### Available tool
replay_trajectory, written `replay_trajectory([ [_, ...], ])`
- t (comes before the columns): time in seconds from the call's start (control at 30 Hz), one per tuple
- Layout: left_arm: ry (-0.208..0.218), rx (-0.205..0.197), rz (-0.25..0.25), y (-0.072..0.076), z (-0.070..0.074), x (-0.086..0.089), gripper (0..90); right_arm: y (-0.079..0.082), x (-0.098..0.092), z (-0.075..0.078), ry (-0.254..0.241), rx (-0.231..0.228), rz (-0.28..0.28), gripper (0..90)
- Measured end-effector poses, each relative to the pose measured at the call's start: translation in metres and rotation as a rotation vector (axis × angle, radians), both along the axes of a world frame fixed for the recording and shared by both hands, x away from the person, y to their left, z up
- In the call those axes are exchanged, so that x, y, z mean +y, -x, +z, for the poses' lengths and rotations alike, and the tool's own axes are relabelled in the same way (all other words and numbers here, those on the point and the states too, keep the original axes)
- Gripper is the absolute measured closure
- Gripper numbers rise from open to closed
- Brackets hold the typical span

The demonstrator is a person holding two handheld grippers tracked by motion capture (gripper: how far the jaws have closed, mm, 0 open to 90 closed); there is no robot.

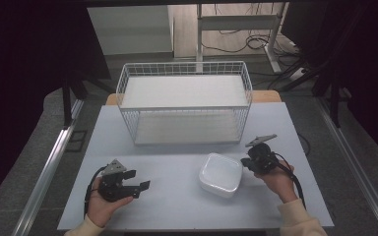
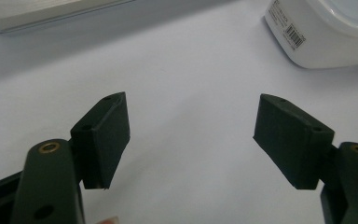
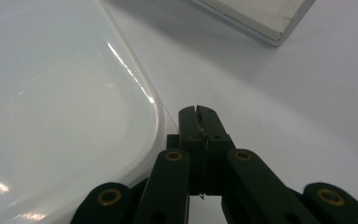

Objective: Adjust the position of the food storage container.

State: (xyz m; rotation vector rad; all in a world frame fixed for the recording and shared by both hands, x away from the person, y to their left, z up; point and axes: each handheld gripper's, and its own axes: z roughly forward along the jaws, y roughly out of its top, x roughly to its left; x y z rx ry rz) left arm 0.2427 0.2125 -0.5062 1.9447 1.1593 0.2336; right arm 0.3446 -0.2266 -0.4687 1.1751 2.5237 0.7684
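A person sits at a pale bench holding a black claw in each hand. A white lidded plastic container rests on the bench, right of centre and nearer the person than a white wire basket that stands at the far side with 2 levels, both bare. The right claw lies just beside the container's right edge; in the right gripper view its jaws are pressed together on nothing, tips low over the bench next to the rounded lid rim, close to it, though contact cannot be told. The left claw hovers well apart from the container on the left side of the bench, pointing toward it, jaws spread wide with nothing between them; the left gripper view has the container at upper right, a barcode label on its side. Judged from this, the work is at its start: the container sits ungrasped, lid on, and any lifting or placing in the basket remains to be done
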Motion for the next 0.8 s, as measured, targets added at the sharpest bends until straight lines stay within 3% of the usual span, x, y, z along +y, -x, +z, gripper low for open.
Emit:
replay_trajectory([
  [0.8, 0.002, 0.004, 0.003, 0.0, 0.0, 0.001, 26.4, 0.045, 0.018, -0.004, -0.037, 0.051, 0.105, 90.0],
])
